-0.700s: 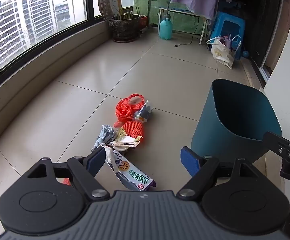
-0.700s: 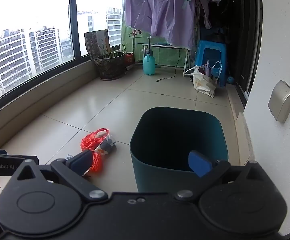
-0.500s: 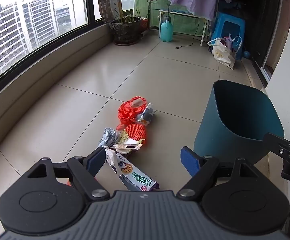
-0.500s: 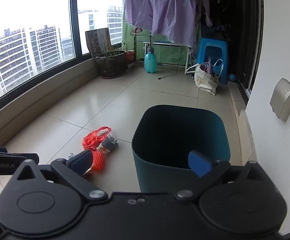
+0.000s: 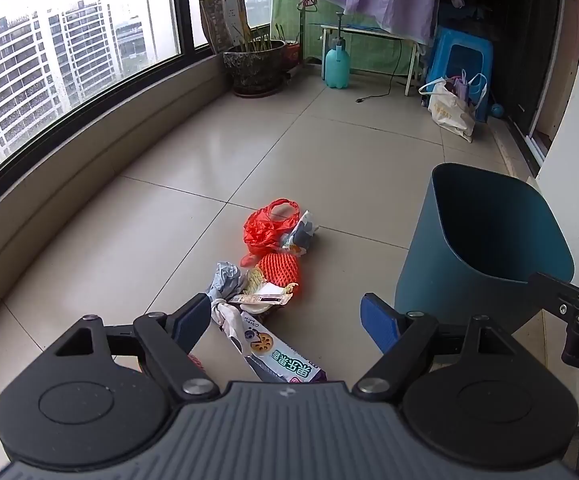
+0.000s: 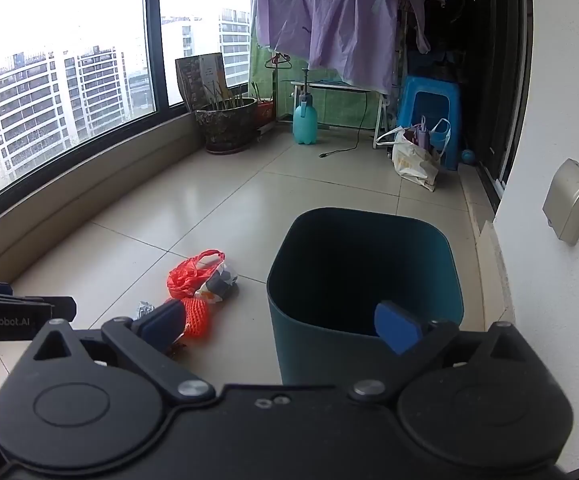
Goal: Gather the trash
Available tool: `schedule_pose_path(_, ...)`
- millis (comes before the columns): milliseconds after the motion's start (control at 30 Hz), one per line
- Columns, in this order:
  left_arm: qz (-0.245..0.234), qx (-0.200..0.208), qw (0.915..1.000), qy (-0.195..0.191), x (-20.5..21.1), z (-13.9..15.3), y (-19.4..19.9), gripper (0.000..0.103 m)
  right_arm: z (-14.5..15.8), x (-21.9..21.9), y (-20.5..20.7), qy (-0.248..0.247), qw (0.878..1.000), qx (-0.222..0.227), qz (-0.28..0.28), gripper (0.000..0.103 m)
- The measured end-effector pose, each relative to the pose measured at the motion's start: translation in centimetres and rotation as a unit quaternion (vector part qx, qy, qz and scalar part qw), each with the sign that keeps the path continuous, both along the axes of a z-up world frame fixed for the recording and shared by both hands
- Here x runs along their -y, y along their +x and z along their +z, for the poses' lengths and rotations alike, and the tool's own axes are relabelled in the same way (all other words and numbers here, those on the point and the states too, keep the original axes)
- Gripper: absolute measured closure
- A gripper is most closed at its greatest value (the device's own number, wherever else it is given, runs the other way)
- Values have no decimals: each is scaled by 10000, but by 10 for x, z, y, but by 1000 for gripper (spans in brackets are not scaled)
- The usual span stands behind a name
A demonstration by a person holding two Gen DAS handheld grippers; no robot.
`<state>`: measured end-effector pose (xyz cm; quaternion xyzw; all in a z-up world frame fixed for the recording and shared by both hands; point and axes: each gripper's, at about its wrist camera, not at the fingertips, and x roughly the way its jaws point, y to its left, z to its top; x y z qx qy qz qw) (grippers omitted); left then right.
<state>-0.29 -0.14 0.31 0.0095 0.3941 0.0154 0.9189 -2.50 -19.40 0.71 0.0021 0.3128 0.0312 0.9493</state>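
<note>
A heap of trash lies on the tiled floor: a red plastic bag (image 5: 267,226), an orange foam net (image 5: 279,269), a grey crumpled wrapper (image 5: 225,276) and a printed snack wrapper (image 5: 285,362). A dark teal bin (image 5: 485,248) stands upright to their right. My left gripper (image 5: 287,320) hovers open above the near end of the heap, nothing between its fingers. In the right wrist view my right gripper (image 6: 279,326) is open, empty, held over the front rim of the bin (image 6: 363,280), with the red bag (image 6: 191,274) and foam net (image 6: 195,316) to its left.
A curved window wall runs along the left. At the far end stand a potted plant (image 5: 255,66), a teal spray bottle (image 5: 336,66), a blue stool (image 5: 463,62) and a paper bag (image 5: 451,110). A white wall (image 6: 561,120) is close on the right.
Both views have lifted and pulled back slightly, so the trash and bin sit a little farther and lower in frame. Both grippers stay open and nothing was picked up.
</note>
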Motion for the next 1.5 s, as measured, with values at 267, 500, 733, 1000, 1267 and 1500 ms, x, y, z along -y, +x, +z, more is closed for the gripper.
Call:
schedule_pose_path(267, -16, 54, 10000, 12, 5, 6, -4, 21, 1, 1, -2, 10, 10000, 29, 15, 4)
schedule_pose_path(500, -66, 88, 9999, -77, -1, 2, -4, 21, 4, 1, -5, 13, 10000, 48, 52, 4)
schedule_pose_path(733, -229, 221, 9994, -151, -1, 4, -9, 21, 6, -1, -3, 52, 9998, 143, 113, 4)
schedule_pose_path(1000, -355, 276, 9988, -200, 4, 8, -12, 21, 6, -7, -2, 17, 9996, 165, 208, 4)
schedule_pose_path(1267, -452, 369, 9978, -305, 0, 10, -15, 21, 8, -7, -2, 86, 9993, 214, 306, 4)
schedule_pose_path(1500, -440, 393, 9978, -318, 1, 12, -16, 21, 9, -6, -5, 106, 9991, 223, 331, 4)
